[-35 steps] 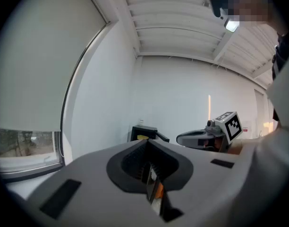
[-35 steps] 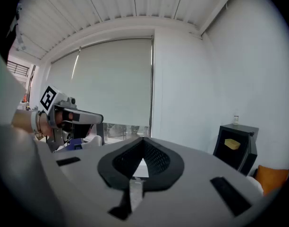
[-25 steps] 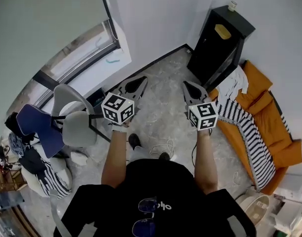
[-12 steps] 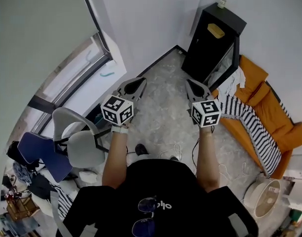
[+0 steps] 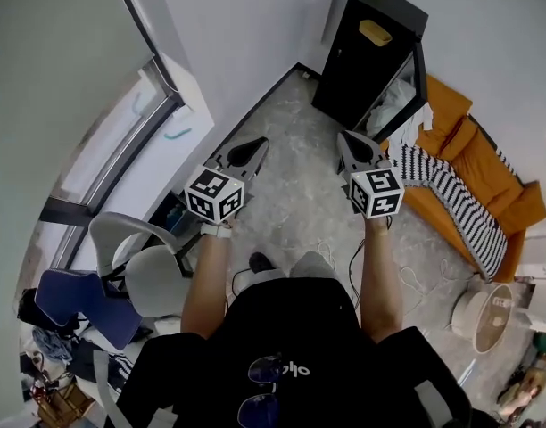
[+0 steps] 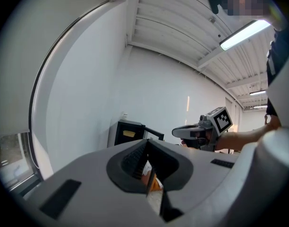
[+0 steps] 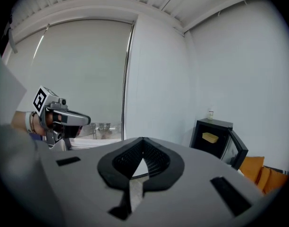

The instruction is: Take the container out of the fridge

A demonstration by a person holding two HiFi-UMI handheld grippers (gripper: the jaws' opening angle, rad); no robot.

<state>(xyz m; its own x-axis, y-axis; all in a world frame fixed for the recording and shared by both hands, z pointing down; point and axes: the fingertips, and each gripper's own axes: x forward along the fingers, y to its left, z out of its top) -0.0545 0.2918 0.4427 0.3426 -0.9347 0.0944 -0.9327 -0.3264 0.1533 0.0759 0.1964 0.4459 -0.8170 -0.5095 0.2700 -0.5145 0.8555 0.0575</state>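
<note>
White-walled room, pale stone floor (image 5: 291, 194): the yellow container (image 5: 376, 32) sits inside the black fridge (image 5: 358, 78), far right, well beyond the left claw (image 5: 258, 143) and right claw (image 5: 344, 139), both closed on nothing, so arriving unopened might shove it deeper.

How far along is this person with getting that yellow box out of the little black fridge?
Barely begun. Done: the fridge has its door open, showing the yellow container inside. In hand: nothing; the left gripper and right gripper are both shut and empty, held over the floor short of the fridge. Left: reach in, grip the container, lift it out.
</note>
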